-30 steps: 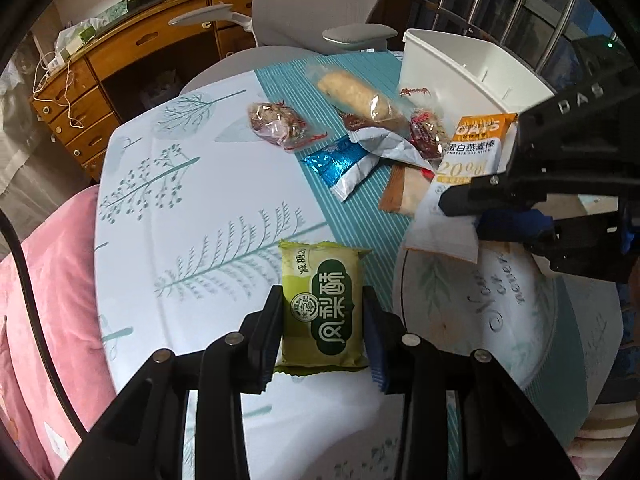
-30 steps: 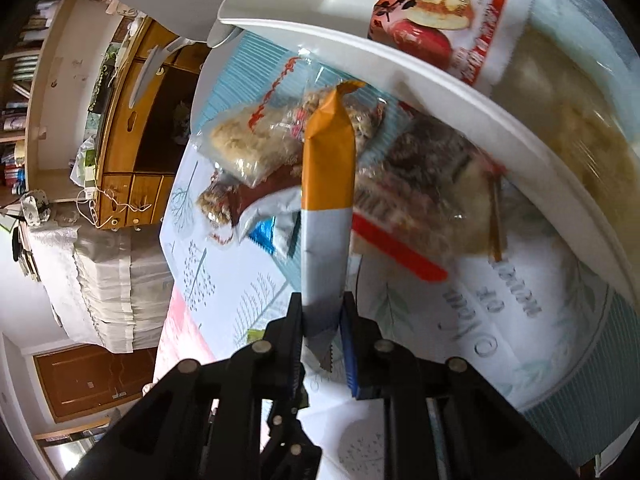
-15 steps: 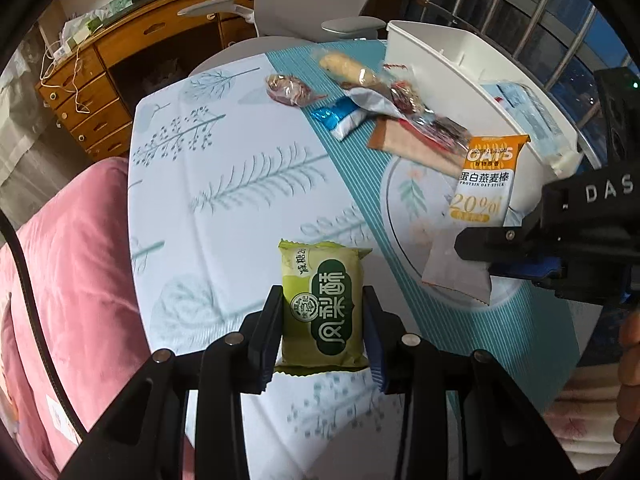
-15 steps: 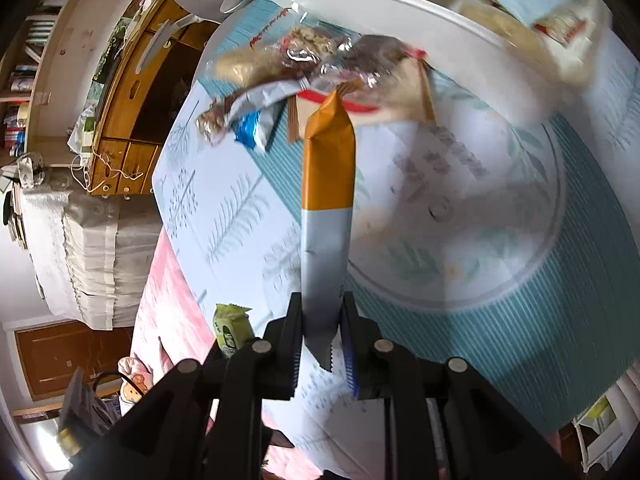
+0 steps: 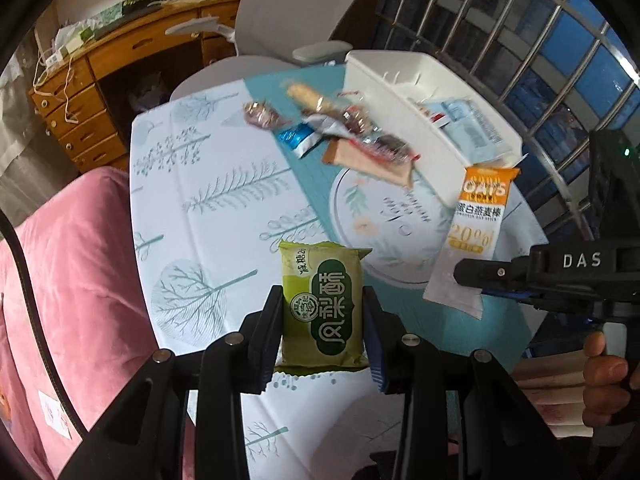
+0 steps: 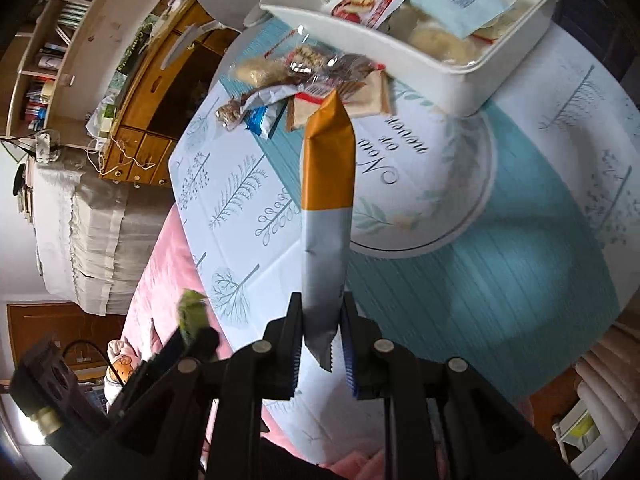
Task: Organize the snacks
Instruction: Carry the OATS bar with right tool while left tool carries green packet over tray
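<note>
Left jaws grip green pastry packet [image 5: 322, 304], right jaws oat bar [image 6: 326, 216], above tree-print tablecloth [image 5: 208, 184]; wooden desk [image 5: 120, 64] behind.

hand-held grippers [image 5: 322, 332] 2 | held snacks [image 5: 323, 308] 2 | white bin [image 5: 396, 120] 1 | office chair [image 5: 296, 4] 1

Glossy foil snack wrappers [image 5: 322, 307]; white plastic bin [image 6: 452, 65]; wood desk [image 5: 112, 68].

Left claw [image 5: 322, 316] and right claw [image 6: 322, 334] are both clamped, raised above the table.
</note>
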A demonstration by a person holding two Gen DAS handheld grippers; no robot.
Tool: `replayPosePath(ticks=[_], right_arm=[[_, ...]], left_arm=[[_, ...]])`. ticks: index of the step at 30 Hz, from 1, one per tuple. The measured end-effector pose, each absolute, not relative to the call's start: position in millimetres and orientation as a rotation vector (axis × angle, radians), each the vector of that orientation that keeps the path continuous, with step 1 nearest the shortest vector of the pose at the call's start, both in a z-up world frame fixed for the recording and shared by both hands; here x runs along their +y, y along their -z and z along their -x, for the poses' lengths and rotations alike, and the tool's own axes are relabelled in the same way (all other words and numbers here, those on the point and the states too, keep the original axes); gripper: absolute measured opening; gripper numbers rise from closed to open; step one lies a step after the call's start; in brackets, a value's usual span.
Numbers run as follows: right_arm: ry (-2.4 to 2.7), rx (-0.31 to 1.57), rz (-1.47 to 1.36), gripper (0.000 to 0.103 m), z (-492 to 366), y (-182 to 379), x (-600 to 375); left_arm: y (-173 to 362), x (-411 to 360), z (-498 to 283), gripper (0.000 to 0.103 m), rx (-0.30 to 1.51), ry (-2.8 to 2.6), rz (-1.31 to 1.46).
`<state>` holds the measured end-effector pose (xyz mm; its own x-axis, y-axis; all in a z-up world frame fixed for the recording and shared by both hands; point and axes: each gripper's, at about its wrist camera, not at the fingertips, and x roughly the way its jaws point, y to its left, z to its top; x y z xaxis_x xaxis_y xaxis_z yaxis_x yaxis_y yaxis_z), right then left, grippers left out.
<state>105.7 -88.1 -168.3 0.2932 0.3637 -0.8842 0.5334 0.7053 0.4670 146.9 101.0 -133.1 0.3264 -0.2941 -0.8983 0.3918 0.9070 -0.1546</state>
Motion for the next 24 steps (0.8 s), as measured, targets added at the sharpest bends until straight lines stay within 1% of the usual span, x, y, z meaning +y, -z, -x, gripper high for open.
replayPosePath(ticks=[6,12,24], right_arm=[[0.138,1.261,-0.855,0.017,-93,153,-129],[0.114,1.214,-0.887,0.017,-93,144,-174],[0.072,1.222,-0.869,0.017,-113,138,-258]], left_arm=[[110,75,-146,0.036,1.124,0.466,-0.094],[98,27,-152,0.036,1.104,0.462,-0.102],[80,-74,-176,0.036,1.050,0.461,-0.092]])
